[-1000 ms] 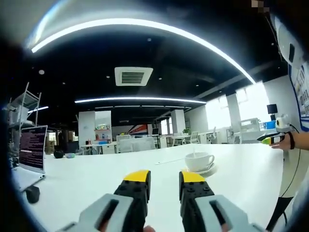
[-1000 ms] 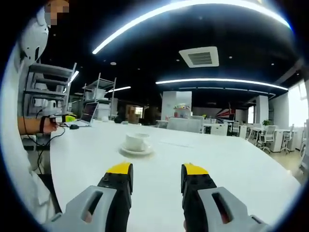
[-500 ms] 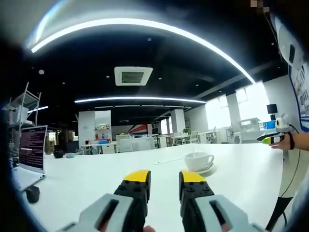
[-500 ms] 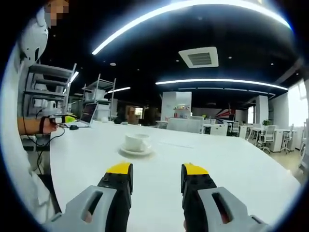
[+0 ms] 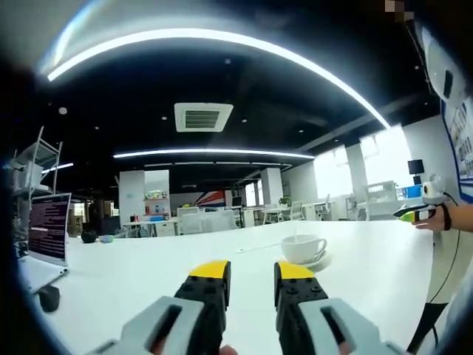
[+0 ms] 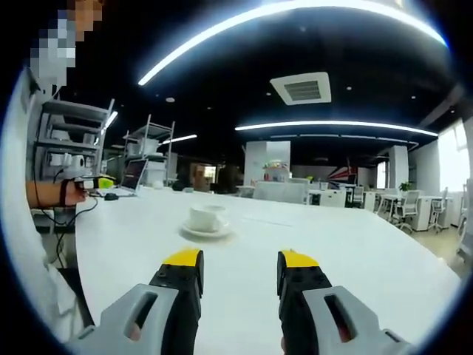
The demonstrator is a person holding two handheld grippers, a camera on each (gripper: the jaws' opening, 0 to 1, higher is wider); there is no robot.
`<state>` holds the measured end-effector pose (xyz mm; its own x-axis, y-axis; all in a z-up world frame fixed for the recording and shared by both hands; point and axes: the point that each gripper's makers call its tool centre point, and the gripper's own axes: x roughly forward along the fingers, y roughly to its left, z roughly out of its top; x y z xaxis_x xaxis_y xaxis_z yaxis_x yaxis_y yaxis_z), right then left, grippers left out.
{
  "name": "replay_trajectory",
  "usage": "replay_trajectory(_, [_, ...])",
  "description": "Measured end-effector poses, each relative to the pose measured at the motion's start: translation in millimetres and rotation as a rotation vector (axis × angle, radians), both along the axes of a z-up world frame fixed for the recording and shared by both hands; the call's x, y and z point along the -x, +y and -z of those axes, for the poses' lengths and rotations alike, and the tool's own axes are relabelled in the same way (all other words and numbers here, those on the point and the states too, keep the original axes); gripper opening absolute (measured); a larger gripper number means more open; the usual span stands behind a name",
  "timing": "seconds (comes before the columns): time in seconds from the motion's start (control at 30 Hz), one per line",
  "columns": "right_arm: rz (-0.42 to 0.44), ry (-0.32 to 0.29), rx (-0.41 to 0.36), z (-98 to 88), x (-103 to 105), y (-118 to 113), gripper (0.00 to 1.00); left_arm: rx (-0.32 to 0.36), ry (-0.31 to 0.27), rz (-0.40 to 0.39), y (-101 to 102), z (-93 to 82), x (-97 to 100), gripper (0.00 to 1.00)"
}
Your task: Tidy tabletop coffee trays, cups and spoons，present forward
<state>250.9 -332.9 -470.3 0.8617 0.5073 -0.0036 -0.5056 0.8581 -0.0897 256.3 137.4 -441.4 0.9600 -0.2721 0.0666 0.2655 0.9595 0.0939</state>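
A white coffee cup point(image 5: 304, 248) stands on a white saucer point(image 5: 319, 262) on the white table, with a thin spoon handle rising from it. The left gripper point(image 5: 251, 275) is low over the table, just short of the cup and a little to its left, open with nothing between its yellow-tipped jaws. In the right gripper view the same cup point(image 6: 206, 217) and saucer point(image 6: 207, 232) stand further off, ahead and to the left. The right gripper point(image 6: 240, 263) is open and empty above the table.
A laptop point(image 5: 48, 228) with a lit screen sits at the table's left end, with a small dark object point(image 5: 49, 296) near it. A person's hand point(image 5: 431, 214) reaches in at the right. Another laptop point(image 6: 137, 173) and metal shelves point(image 6: 77, 137) stand at the far left.
Both views have shifted very slightly. The cup, saucer and both grippers hold their places.
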Motion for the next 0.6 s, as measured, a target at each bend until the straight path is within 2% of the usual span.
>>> replay_trajectory(0.6, [0.005, -0.004, -0.002, 0.0, 1.1, -1.6, 0.4, 0.003, -0.007, 0.0, 0.6, -2.7, 0.8, 0.26])
